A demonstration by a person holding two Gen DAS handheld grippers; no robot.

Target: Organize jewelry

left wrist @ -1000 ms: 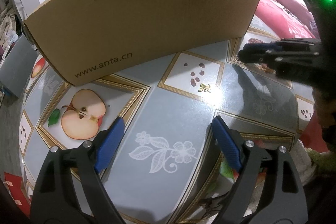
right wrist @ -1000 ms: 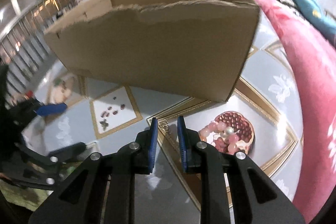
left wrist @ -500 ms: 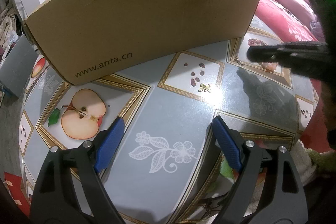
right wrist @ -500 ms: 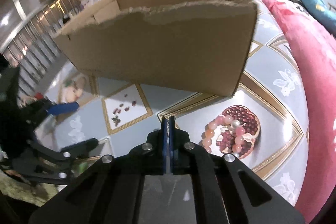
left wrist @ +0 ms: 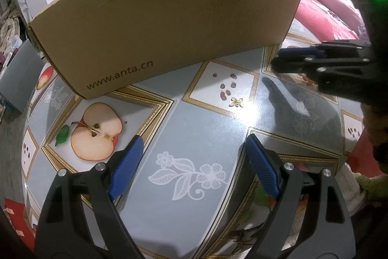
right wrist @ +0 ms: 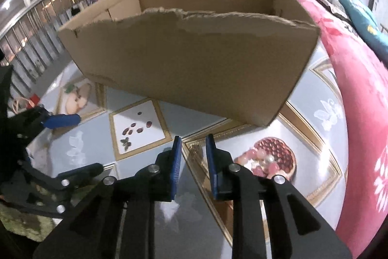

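My left gripper (left wrist: 194, 145) hangs open over the tabletop, nothing between its blue pads. A small gold butterfly brooch (left wrist: 236, 102) lies beyond it on a white panel with printed seeds; it also shows in the right wrist view as the brooch (right wrist: 126, 143). My right gripper (right wrist: 194, 140) hovers near the box corner, its jaws opening with a narrow gap and nothing pressed between them. A thin gold chain (right wrist: 195, 152) seems to lie on the table just past its tips. A pink bead bracelet (right wrist: 262, 162) rests on the pomegranate print to its right.
A large open cardboard box (left wrist: 169, 28) with a torn front rim stands across the back of the table (left wrist: 206, 137). A pink quilt (right wrist: 359, 101) borders the right side. The right gripper (left wrist: 278, 58) reaches in from the right edge of the left wrist view.
The right gripper's jaws closed fully half a second ago and now stand slightly apart again. The left gripper has not moved.
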